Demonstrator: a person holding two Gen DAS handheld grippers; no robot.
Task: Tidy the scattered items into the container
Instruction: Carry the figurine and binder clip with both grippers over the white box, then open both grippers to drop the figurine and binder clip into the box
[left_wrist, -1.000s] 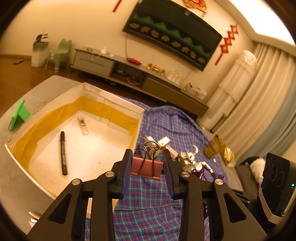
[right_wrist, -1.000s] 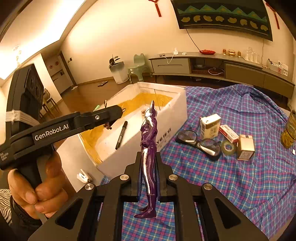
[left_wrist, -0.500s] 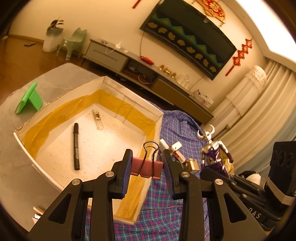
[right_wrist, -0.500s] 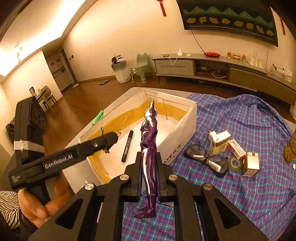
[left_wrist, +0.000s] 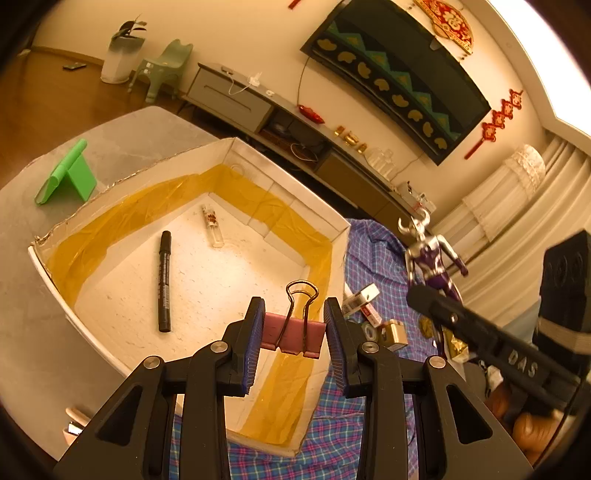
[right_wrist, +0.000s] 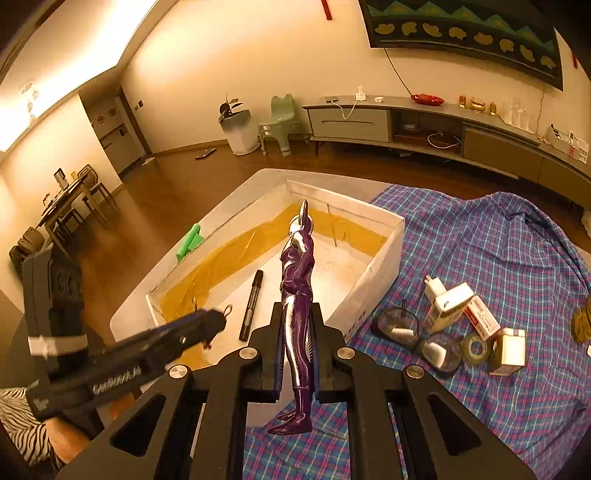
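Foam box (left_wrist: 343, 236), white and rough-grained w/ glossy yellow tape lining the inner walls, sits half on a grey slab (left_wrist: 122, 136) and half by a blue plaid cloth (right_wrist: 517, 258). Left gripper (left_wrist: 293, 334) is clamped on a pink binder clip (left_wrist: 293, 332), matte body, thin bent wire loops poking up, and it's held over the box's near corner. Right gripper (right_wrist: 295, 354) is pinching a figure (right_wrist: 297, 288) around the legs, shiny purple/silver plastic, horned head, upright above the box's near wall; feet hang below the pads. Inside the box already: a black marker (left_wrist: 163, 282) lying flat, and a small clear lighter (left_wrist: 213, 230) near the far corner, label too small to read. Left on the cloth, well apart from the box: glasses (right_wrist: 417, 338) w/ round lenses, a white charger (right_wrist: 434, 288), a few small cartons (right_wrist: 448, 308), a tape roll (right_wrist: 474, 349), all bunched close, some touching. Something gold and crinkly (right_wrist: 583, 321) at the right edge is cut off, can't tell what. Green wedge stand (left_wrist: 68, 173) on the slab beside the box. In the right view the left gripper's tip is motion-blurred, so the clip there is barely a smudge. Bottom left in the left view there's a small pale thing (left_wrist: 75, 422) mostly hidden by the gripper arm, no idea what.
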